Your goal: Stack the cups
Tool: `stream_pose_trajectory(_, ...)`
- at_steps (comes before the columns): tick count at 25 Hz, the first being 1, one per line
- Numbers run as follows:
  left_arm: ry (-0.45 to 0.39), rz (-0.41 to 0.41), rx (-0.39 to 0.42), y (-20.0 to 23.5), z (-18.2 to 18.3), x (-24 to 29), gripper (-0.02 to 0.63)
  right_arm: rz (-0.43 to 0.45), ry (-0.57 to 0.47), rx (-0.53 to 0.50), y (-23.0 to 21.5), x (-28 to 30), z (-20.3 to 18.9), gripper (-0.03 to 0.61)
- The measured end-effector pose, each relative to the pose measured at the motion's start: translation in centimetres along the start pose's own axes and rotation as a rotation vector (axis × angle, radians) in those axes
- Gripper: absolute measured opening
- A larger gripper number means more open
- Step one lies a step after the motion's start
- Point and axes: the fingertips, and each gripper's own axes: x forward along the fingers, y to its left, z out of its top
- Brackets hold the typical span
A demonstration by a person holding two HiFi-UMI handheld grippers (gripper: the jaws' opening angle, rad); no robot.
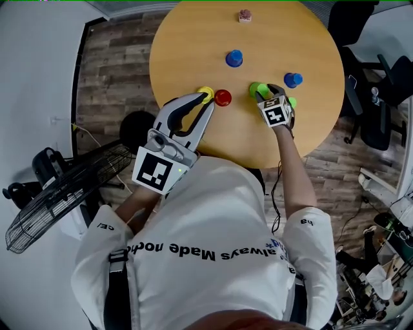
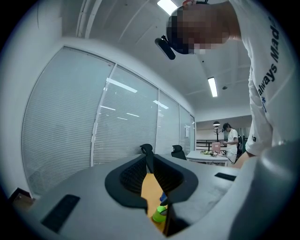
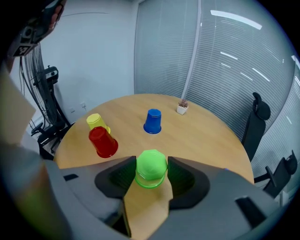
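On the round wooden table (image 1: pixel 193 38) several upturned cups stand apart. My right gripper (image 3: pixel 151 163) is shut on a green cup (image 3: pixel 151 169), its pads against both sides; in the head view this gripper (image 1: pixel 263 95) holds the green cup (image 1: pixel 256 88) at the table's near right. A second green cup (image 1: pixel 293 102) peeks out to its right. A yellow cup (image 1: pixel 206 93) and a red cup (image 1: pixel 222 97) sit side by side, a blue cup (image 1: pixel 234 58) farther back, another blue cup (image 1: pixel 293 80) at the right. My left gripper (image 1: pixel 205 100) is shut and empty, its tips by the yellow cup.
A small potted plant (image 1: pixel 244 15) stands at the table's far edge. A floor fan (image 1: pixel 58 193) stands left of the person. Office chairs (image 1: pixel 374 97) crowd the right side. In the right gripper view, the yellow cup (image 3: pixel 96 123) and red cup (image 3: pixel 102 141) are near the table's left rim.
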Motion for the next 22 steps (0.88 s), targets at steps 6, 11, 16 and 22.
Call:
stream_pose_trajectory(6, 0.000, 0.002, -0.001, -0.3, 0.2, -0.1, 0.063, 0.042, 0.007, -0.073, 3.7, -0.1, -0.1, 0.226)
stream_pose_trajectory(11, 0.000, 0.009, -0.005, -0.4, 0.2, -0.4, 0.063, 0.079, 0.006, -0.118, 6.4, 0.3, 0.0, 0.227)
stream_pose_trajectory(16, 0.003, 0.020, -0.007, -0.2, 0.2, -0.6, 0.063, 0.105, 0.013, -0.157, 8.2, 0.6, 0.0, 0.227)
stream_pose_trajectory(22, 0.019, 0.017, 0.012, -0.2, -0.3, -0.9, 0.061, 0.136, 0.014, -0.176, 9.5, 1.0, -0.5, 0.242)
